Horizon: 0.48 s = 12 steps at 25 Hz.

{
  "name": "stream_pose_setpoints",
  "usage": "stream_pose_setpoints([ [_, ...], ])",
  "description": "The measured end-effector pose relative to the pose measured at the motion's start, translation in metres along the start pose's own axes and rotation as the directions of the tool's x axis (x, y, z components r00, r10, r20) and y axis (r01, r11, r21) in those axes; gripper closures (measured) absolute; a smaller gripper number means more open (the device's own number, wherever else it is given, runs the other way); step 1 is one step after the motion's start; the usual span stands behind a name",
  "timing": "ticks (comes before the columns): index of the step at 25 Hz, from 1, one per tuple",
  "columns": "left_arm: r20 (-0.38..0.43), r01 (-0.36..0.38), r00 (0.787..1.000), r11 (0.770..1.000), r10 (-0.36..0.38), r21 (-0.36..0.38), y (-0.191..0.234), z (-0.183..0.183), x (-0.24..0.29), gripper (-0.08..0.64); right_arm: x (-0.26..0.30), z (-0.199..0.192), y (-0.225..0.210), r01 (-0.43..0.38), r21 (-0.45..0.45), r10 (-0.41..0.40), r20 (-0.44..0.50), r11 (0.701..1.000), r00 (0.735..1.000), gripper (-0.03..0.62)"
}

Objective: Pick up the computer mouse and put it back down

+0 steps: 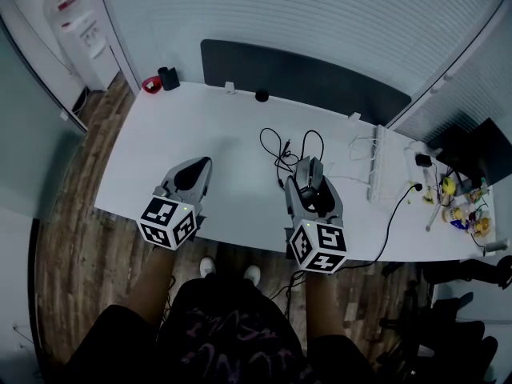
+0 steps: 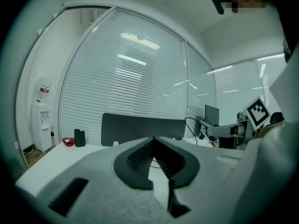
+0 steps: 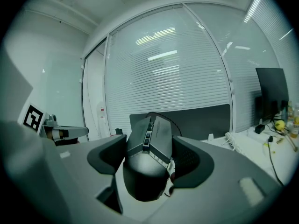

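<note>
A dark grey computer mouse (image 3: 148,167) sits between the jaws of my right gripper (image 3: 152,143), which is shut on its sides. In the head view the mouse (image 1: 309,192) is held over the front part of the white desk (image 1: 200,122), and its black cable (image 1: 276,146) trails in loops toward the back. My left gripper (image 1: 205,163) hovers to the left over the desk. Its dark pads meet at the tips with nothing between them, as the left gripper view shows (image 2: 153,139).
A dark divider panel (image 1: 304,74) runs along the desk's far edge. A red object (image 1: 151,84) and a black box (image 1: 169,78) stand at the back left corner. A white power strip (image 1: 378,165) with cables lies at the right, small clutter (image 1: 460,206) beyond it. A water dispenser (image 1: 80,30) stands at far left.
</note>
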<state>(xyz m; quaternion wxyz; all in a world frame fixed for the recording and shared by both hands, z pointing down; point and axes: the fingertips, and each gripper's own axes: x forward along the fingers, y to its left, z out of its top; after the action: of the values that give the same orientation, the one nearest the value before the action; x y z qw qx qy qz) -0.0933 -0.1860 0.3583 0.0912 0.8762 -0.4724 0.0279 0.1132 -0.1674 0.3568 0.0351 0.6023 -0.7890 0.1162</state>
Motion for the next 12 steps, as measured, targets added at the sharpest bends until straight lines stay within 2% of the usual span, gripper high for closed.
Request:
stream_pose_setpoints([
  [12, -0.007, 0.007, 1.000, 1.000, -0.006, 0.008, -0.0033, 0.0021, 0.0059, 0.561, 0.0034, 0.0015, -0.0029, -0.010, -0.008, 0.010, -0.008, 1.000, 1.000, 0.279],
])
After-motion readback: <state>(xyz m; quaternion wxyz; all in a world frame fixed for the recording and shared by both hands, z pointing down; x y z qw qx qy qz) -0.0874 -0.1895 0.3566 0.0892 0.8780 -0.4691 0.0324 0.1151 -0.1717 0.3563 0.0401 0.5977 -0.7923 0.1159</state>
